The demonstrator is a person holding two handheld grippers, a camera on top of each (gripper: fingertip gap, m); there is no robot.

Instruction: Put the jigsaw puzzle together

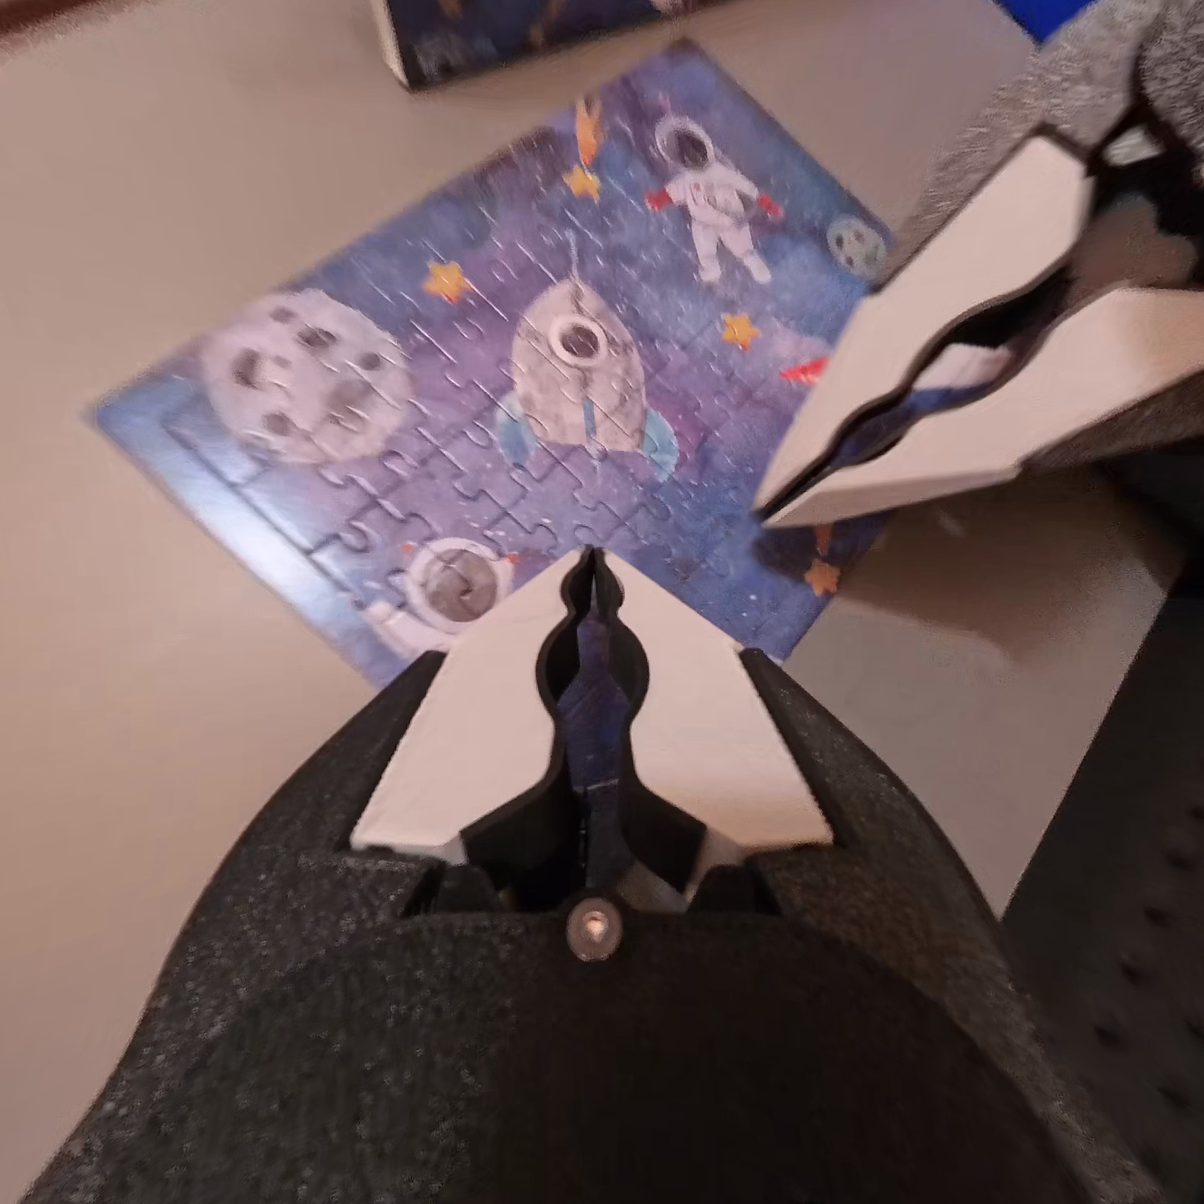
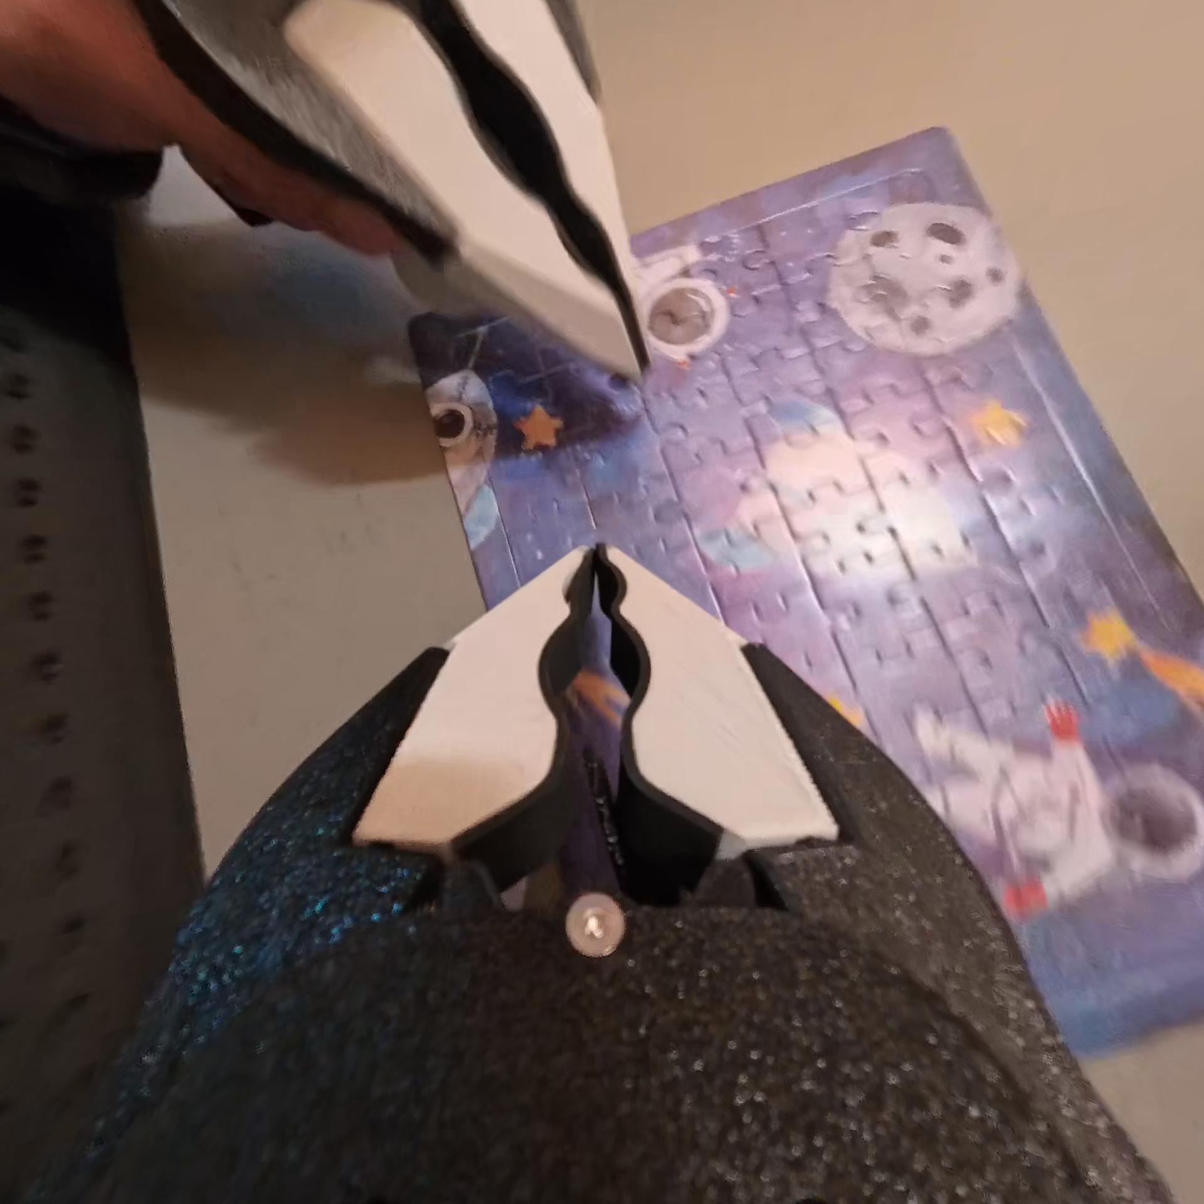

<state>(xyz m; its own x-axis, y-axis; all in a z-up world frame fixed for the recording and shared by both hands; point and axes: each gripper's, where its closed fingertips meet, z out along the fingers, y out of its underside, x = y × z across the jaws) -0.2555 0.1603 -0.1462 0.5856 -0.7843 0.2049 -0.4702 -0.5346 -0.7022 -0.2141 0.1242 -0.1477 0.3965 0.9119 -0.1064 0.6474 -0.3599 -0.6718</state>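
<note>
Left fingers (image 1: 573,586) closed, tips together, holding nothing | right fingers (image 2: 573,586) likewise | jigsaw puzzle (image 1: 495,391) flat on bench (image 1: 163,228), apparently complete | both poised above its near edge, likely pressing pieces flush.

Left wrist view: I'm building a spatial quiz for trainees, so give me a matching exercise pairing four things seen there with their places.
Things:
1. cratered moon
2. rocket
3. floating astronaut
4. dark blue box

Places:
a. middle of the jigsaw puzzle
b. beyond the puzzle, at the view's top edge
c. left part of the puzzle
d. upper right part of the puzzle

Pairs: 1-c; 2-a; 3-d; 4-b
</note>
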